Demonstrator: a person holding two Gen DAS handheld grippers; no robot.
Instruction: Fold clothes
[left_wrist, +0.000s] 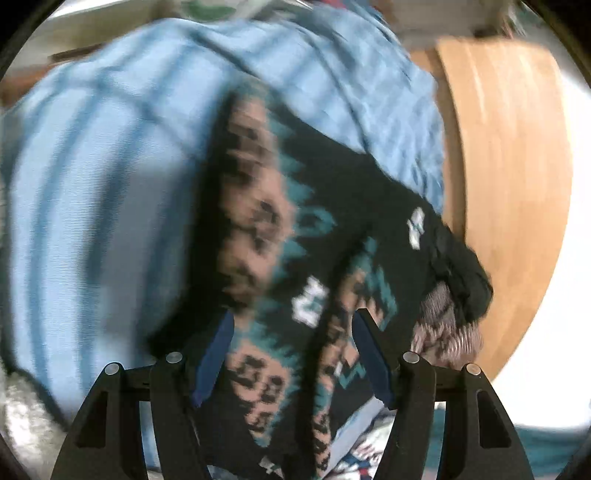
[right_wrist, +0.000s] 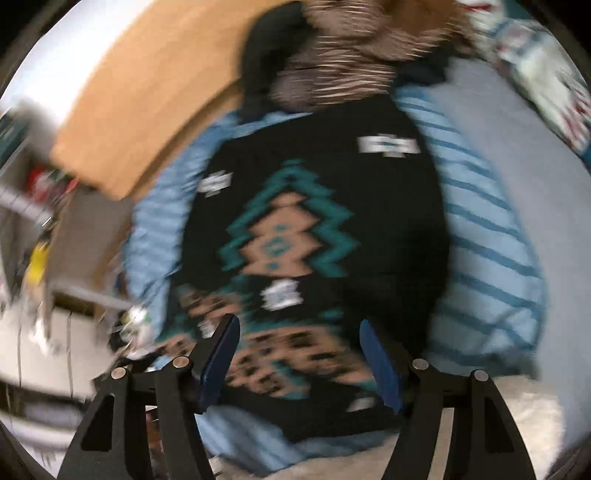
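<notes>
Seemingly spread flat for folding, the black patterned sweater (left_wrist: 332, 229) lies on a blue striped cloth (left_wrist: 110, 166), with the left tongs (left_wrist: 291, 332) gaping above its hem. The right tongs (right_wrist: 299, 336) gape likewise, holding nothing. A brown striped garment (right_wrist: 343, 59) crowds the sweater's far end beside the wooden table (left_wrist: 509, 166).

Readable text: none; you had no legible word, number or brand in either wrist view, as both were motion-blurred.
White patches on the black knitted sweater with teal and tan zigzag pattern (right_wrist: 310, 221): these looked like woven motifs, and you could not make out characters on them.
Printed white, red and blue fabric (right_wrist: 535, 74) at the frame edge: its markings were too smeared for you to read.
Shelf clutter (right_wrist: 40, 184) at the side: no label was legible to you.
</notes>
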